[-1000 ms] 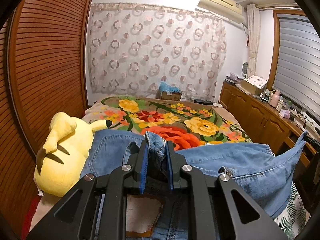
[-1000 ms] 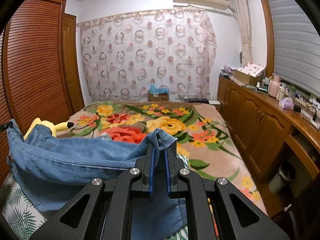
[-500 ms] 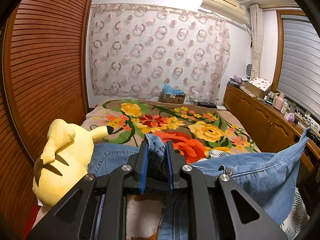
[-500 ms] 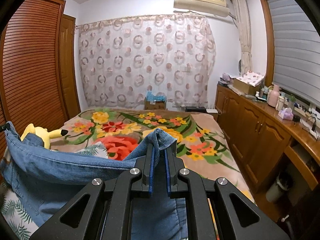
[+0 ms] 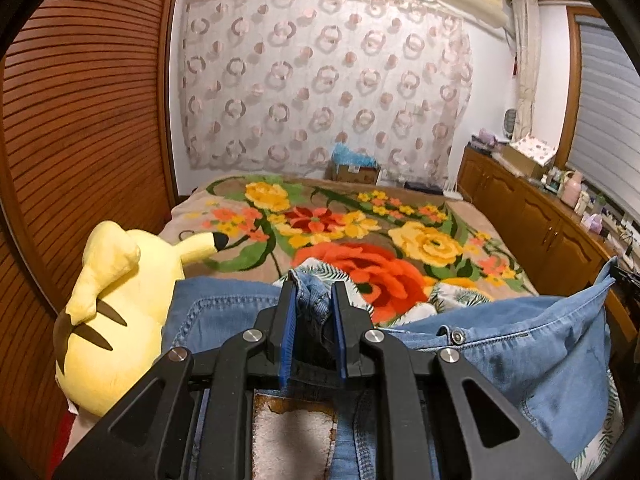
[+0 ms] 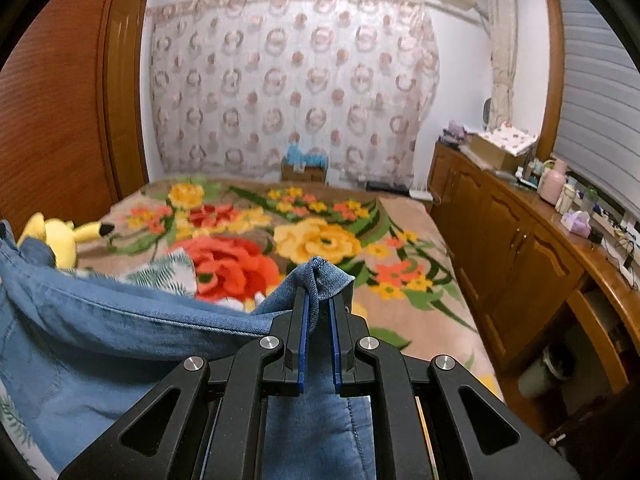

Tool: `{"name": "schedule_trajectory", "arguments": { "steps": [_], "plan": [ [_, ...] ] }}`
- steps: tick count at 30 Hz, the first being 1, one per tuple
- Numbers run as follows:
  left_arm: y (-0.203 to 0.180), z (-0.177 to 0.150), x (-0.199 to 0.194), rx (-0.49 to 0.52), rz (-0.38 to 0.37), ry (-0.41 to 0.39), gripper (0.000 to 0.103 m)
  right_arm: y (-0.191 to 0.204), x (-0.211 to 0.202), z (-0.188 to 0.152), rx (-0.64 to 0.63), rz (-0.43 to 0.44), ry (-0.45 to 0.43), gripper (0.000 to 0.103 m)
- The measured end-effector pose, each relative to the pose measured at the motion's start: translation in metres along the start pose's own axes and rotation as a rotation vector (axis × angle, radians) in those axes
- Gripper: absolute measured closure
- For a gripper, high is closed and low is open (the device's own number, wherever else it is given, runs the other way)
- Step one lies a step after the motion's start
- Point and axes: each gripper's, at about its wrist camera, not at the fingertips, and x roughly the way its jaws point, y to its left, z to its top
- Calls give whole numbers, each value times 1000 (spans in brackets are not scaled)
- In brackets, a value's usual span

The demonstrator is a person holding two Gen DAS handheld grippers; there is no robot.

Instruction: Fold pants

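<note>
Patterned curtain behind floral bed, wooden cabinets alongside.

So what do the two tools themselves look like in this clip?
Both look alike. The left tool and right tool are matte black, angular linkage frames with triangular cut-outs and round silver pivot pins. Each has two narrow black fingers lined with blue pads on the inner faces. No cables, labels or markings show, and no hand or sleeve is in view.

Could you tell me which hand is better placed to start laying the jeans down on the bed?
Right, probably: its tool has open blanket ahead, while the left tool sits beside the plush.
</note>
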Motion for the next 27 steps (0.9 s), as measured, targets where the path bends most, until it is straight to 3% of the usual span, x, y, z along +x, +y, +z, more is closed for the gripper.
{"name": "schedule_trajectory", "arguments": {
  "steps": [7,10,12,14,18,25,27],
  "plan": [
    [-1,-7,7,17,33,39,80,2,22,15,-6,0,56,94],
    [-1,-8,4,21,64,36,67,-1,22,24,-15,-11,69,94],
    [-1,-9,2,26,80,32,51,-2,27,26,-22,-15,74,94],
    [0,-10,-2,26,78,33,47,-4,32,28,-21,-19,84,94],
    [0,-14,-9,29,67,39,26,-4,44,29,-16,-22,105,94],
    [-4,-29,-27,24,46,61,25,-2,46,30,-16,-26,144,94],
    [-9,-35,-30,34,39,73,25,-5,42,28,6,-24,156,78]
  ]
}}
